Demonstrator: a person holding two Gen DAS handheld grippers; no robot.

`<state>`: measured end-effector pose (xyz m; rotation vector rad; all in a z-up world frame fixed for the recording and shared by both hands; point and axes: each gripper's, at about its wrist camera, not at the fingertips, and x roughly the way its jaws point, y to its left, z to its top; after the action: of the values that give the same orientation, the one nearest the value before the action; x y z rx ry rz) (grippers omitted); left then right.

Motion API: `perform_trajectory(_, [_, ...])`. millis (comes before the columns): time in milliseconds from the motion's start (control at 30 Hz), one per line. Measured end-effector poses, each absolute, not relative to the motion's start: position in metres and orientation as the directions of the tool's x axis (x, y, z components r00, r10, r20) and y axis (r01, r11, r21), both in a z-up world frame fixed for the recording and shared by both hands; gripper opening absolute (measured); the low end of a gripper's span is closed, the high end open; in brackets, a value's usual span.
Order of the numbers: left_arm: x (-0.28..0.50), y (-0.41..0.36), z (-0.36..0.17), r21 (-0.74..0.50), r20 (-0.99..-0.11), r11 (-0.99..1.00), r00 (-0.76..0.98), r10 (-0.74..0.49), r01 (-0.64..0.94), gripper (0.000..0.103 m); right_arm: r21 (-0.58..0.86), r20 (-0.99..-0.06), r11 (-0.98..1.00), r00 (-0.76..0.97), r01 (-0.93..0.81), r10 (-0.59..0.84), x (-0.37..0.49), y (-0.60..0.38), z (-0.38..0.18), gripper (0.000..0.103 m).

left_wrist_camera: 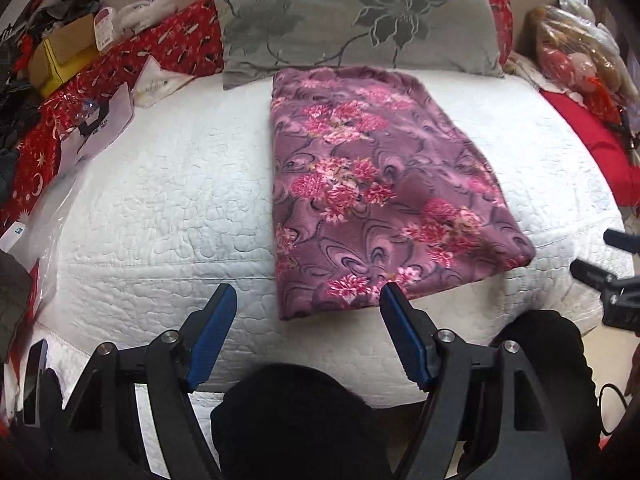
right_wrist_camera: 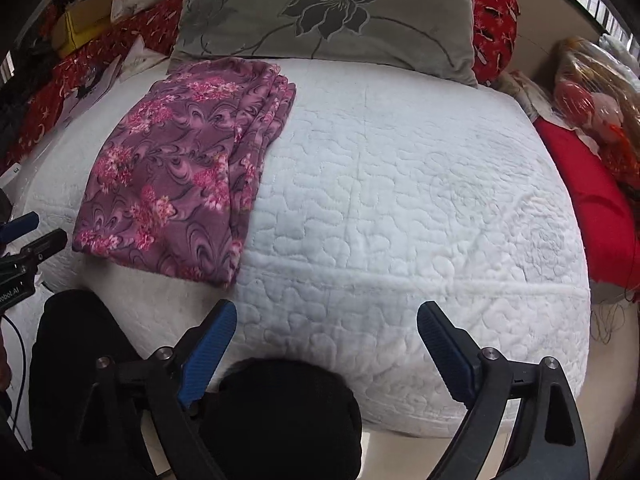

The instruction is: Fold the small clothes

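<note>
- The folded garment [left_wrist_camera: 376,184], purple fleece with pink flower clusters, lies flat on the white quilted bed [left_wrist_camera: 168,184], its far end touching the grey pillow [left_wrist_camera: 352,16].
- In the right wrist view that same garment [right_wrist_camera: 172,184] sits toward the left of the bed, and its stacked folded edges show along its right side.
- The left claw [left_wrist_camera: 308,304] hangs released just short of the garment's near edge; both blue pads are clear of the cloth and nothing sits between them.
- Its right fingertip [left_wrist_camera: 394,300] lines up with the near edge of the fabric in the picture; whether it touches cannot be told.
- The right claw [right_wrist_camera: 326,320] is spread wide over bare quilt, well to the right of the garment, and it grips nothing.
- Each claw peeks into the other's view: the right claw at the right edge of the left wrist view, the left claw at the left edge of the right wrist view.
- The person's dark-trousered knees [left_wrist_camera: 296,412] fill the foreground below both claws.
- The pillow, grey with a dark flower print, leans at the head of the bed.
- Red patterned bedding [left_wrist_camera: 176,44] runs behind and to the left of it, with a yellow box [left_wrist_camera: 60,60] and a heap of clothes further left.
- On the right, a red cloth [right_wrist_camera: 588,208] and a plastic-wrapped bundle [right_wrist_camera: 592,92] sit beside the bed.
</note>
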<state>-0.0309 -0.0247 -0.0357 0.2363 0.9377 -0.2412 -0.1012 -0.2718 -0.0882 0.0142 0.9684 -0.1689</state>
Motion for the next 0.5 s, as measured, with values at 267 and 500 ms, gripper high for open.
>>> perform_trajectory(267, [-0.037,-0.021,-0.034,0.08,-0.816,0.954,0.569,-0.104,0.29,0.074,-0.121,-0.784,0.985,0.596,0.126,-0.173,-0.126,-0.25,-0.08,0.097])
perform_trajectory(500, [-0.04,-0.021,-0.029,0.06,-0.812,0.953,0.569,-0.127,0.297,0.074,-0.085,-0.734,0.986,0.66,0.141,-0.157,-0.129,-0.251,-0.059,0.097])
